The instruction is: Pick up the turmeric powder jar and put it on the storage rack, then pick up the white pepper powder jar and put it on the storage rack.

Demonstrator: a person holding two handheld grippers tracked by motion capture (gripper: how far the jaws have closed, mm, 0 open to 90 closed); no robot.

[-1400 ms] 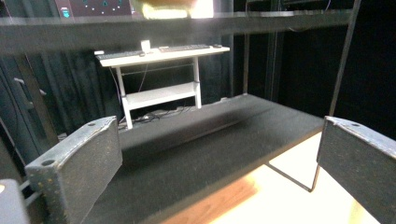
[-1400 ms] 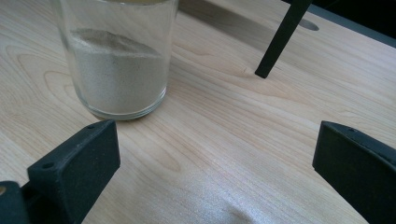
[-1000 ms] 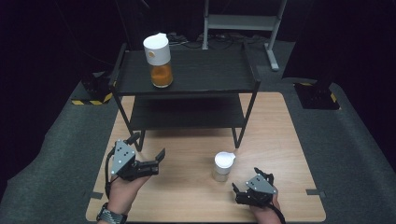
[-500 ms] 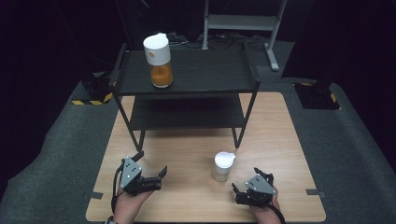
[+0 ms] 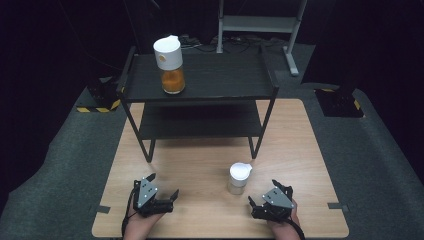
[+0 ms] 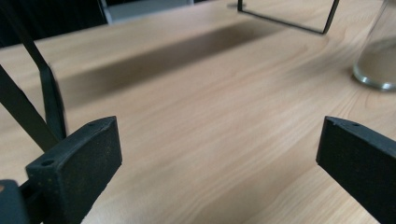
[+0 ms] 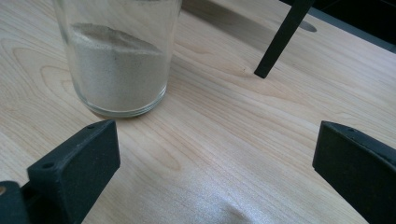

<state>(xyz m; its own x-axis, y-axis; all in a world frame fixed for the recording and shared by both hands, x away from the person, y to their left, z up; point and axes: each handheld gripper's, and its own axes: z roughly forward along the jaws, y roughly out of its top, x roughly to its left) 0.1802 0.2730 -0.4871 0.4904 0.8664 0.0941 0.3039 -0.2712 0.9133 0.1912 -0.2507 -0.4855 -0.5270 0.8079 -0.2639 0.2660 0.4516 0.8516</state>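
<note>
A glass jar (image 5: 239, 178) with a white lid and pale sandy powder stands on the wooden table (image 5: 200, 165), near the front right. My right gripper (image 5: 261, 193) rests just right of it, open and empty. In the right gripper view the jar (image 7: 119, 56) stands close ahead, left of the open right gripper (image 7: 217, 144). My left gripper (image 5: 164, 186) lies open and empty at the front left. In the left gripper view its own open gripper (image 6: 219, 140) spans bare wood, with the jar's base (image 6: 378, 60) at far right. A second white-capped jar (image 5: 170, 65), holding orange contents, stands on the black shelf's top.
A black two-tier shelf (image 5: 225, 80) stands on thin legs across the back half of the table. One of its legs (image 7: 280, 39) is close beyond the right gripper. Grey carpet surrounds the table, and a metal stand (image 5: 260, 22) stands behind.
My left gripper has drawn back toward the table's front edge and slightly right, still open. The right gripper and both jars have stayed put.
</note>
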